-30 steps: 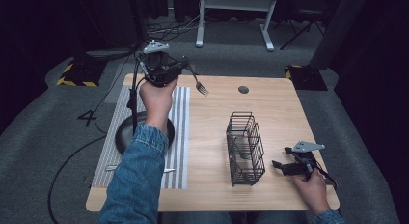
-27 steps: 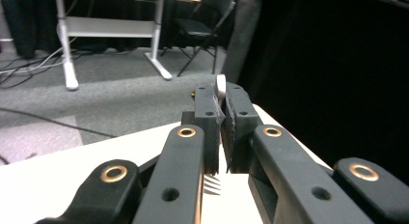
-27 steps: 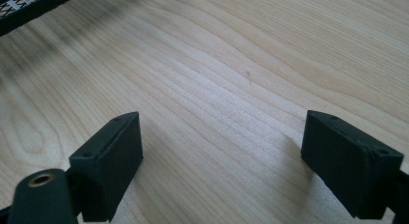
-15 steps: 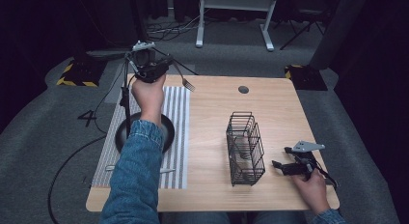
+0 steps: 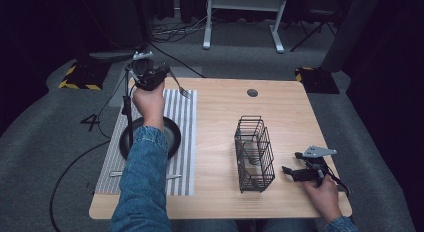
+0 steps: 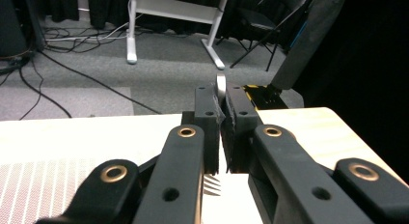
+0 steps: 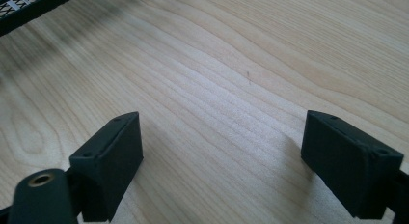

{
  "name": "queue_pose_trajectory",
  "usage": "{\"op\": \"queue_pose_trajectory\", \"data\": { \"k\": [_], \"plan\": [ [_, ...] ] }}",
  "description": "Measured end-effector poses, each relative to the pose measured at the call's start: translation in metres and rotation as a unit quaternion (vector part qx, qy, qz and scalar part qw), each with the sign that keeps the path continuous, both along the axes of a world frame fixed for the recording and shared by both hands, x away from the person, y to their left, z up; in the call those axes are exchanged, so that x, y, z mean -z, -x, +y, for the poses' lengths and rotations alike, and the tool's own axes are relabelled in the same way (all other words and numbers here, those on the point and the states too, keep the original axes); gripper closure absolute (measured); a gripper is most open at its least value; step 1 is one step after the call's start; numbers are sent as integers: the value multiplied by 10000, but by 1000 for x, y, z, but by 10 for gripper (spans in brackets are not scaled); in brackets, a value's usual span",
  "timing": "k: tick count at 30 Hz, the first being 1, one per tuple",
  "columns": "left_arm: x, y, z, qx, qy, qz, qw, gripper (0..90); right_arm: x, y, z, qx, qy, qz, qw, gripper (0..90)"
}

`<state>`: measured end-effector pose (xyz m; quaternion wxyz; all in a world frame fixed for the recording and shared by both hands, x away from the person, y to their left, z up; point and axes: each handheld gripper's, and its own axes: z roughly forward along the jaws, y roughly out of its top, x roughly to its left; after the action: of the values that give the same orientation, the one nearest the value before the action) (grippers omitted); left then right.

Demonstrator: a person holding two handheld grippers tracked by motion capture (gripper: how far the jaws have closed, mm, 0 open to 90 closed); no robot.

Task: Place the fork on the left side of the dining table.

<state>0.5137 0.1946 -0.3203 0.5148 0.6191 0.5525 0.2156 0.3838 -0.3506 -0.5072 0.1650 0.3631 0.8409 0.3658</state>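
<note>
Steel fork (image 5: 179, 86) clamped in left tongs (image 5: 159, 76) above striped mat (image 5: 186, 142); carry level toward wire basket (image 5: 255, 153). Right tongs (image 5: 291, 172) apart, resting on desk (image 5: 220, 117).

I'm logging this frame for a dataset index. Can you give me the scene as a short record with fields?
surface: wooden table
left hand-held gripper: raised over the table's far left, shut on fork
fork tines: pointing down toward the striped mat
right hand-held gripper: low at the table's near right, jaws open, holding nothing
wire basket: upright, mid-table
dark pan: on the mat
other cutlery: near end of the mat
</note>
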Motion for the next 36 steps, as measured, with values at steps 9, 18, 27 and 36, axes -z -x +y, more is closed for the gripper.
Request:
{"op": "queue_pose_trajectory", "data": {
  "k": [9,18,27,36],
  "plan": [
    [16,-6,6,-164,-64,135,9998,860,0,0,0,1,2,1,10000,148],
    [36,-13,11,-260,-129,362,9989,859,0,0,0,2,1,4,10000,148],
    [49,-15,23,-415,-195,543,9975,859,0,0,0,-1,5,1,10000,148],
    [57,-19,27,-404,-342,756,9957,860,0,0,0,1,5,-1,10000,148]
  ]
}}
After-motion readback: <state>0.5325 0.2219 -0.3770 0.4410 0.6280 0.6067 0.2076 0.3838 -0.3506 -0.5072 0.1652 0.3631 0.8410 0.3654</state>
